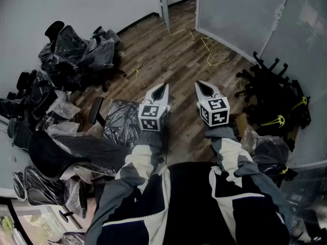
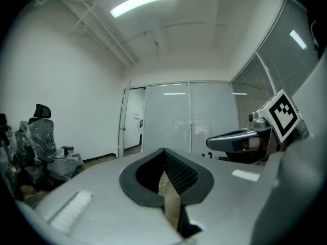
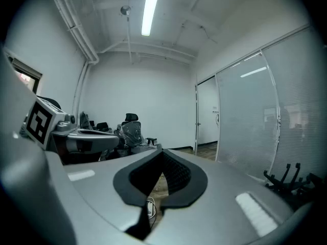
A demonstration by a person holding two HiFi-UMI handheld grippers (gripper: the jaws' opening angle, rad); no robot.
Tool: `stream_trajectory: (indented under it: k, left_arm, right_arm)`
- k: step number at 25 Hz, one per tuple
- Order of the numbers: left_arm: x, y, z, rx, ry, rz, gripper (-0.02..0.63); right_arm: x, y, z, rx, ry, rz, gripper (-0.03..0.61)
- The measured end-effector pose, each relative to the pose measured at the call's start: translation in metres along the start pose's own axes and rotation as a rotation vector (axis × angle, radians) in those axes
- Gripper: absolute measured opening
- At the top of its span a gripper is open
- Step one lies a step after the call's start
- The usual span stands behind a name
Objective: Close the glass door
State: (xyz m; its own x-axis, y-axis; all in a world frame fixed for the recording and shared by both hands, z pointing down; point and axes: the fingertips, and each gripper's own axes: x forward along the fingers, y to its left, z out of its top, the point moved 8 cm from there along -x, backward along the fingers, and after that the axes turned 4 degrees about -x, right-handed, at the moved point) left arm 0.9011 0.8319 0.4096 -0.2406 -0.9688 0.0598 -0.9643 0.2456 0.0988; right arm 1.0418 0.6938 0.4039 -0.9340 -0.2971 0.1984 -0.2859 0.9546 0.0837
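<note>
While short of the glass door (image 1: 230,19), hold left gripper (image 1: 161,88) and right gripper (image 1: 203,87) forward, jaws together, empty, for pushing

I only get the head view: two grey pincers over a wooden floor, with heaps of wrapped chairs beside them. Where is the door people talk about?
Observer: The left gripper view shows a doorway standing open at the left end of a frosted glass wall.
Operator: What lights the room?
Observer: A long strip light on the ceiling, seen in the right gripper view.
Operator: Is anything caught in the pincers?
Observer: No. In their own views, the left gripper and the right gripper both have their jaws together, with nothing between them.
</note>
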Motion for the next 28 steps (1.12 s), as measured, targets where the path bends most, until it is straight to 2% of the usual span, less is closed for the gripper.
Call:
stream_trajectory:
  k: [15,28]
  left_arm:
    - [0.002,0.001,0.001,0.027,-0.001,-0.049,0.000]
    - [0.002,0.011,-0.008,0.012,-0.017,-0.097,0.000]
  right_arm:
    - [0.001,0.009,0.001,0.019,-0.030,0.021,0.004]
    - [0.008,0.019,-0.008,-0.005,0.020,-0.007,0.005]
